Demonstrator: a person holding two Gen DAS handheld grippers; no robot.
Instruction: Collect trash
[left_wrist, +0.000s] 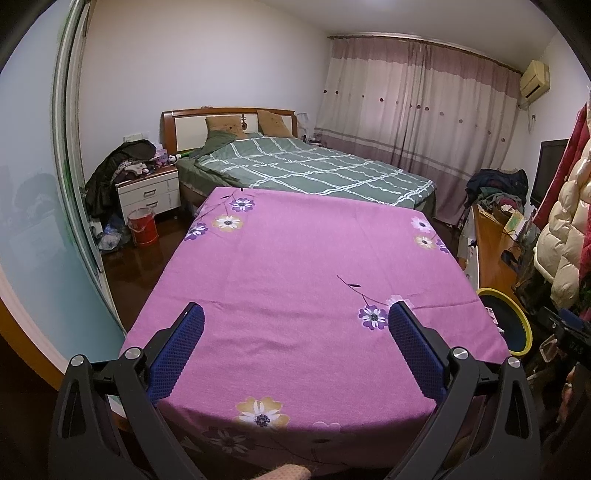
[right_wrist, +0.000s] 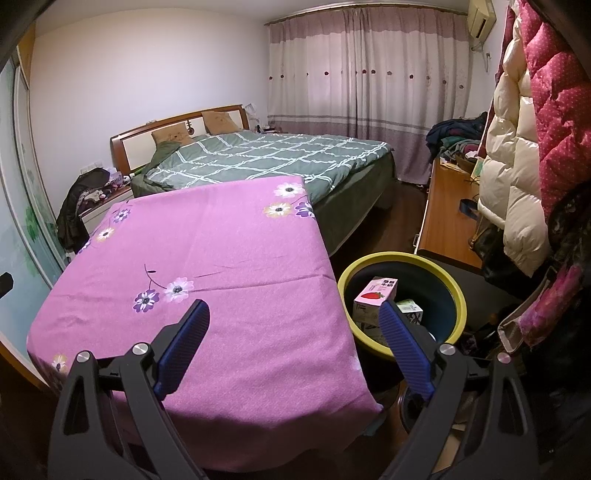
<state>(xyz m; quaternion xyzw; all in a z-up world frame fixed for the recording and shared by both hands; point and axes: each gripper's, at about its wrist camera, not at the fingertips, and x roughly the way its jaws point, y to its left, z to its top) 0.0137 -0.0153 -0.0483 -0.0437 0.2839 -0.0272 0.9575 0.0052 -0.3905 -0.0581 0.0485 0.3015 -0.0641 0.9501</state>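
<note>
A table under a purple flowered cloth (left_wrist: 295, 266) fills the middle of both views (right_wrist: 221, 251). A dark bin with a yellow rim (right_wrist: 458, 295) stands on the floor at the table's right side; its rim also shows in the left wrist view (left_wrist: 517, 314). Inside it lie a pink strawberry carton (right_wrist: 375, 295) and a green-and-white carton (right_wrist: 410, 307). My left gripper (left_wrist: 295, 314) is open and empty above the near part of the cloth. My right gripper (right_wrist: 293, 314) is open and empty over the table's right edge, its right finger in front of the bin.
A bed with a green checked quilt (left_wrist: 314, 166) stands behind the table. A white nightstand (left_wrist: 147, 190) with clothes and a red bucket (left_wrist: 142, 226) are at the left. A wooden desk (right_wrist: 443, 210) and hanging padded coats (right_wrist: 517, 166) line the right side.
</note>
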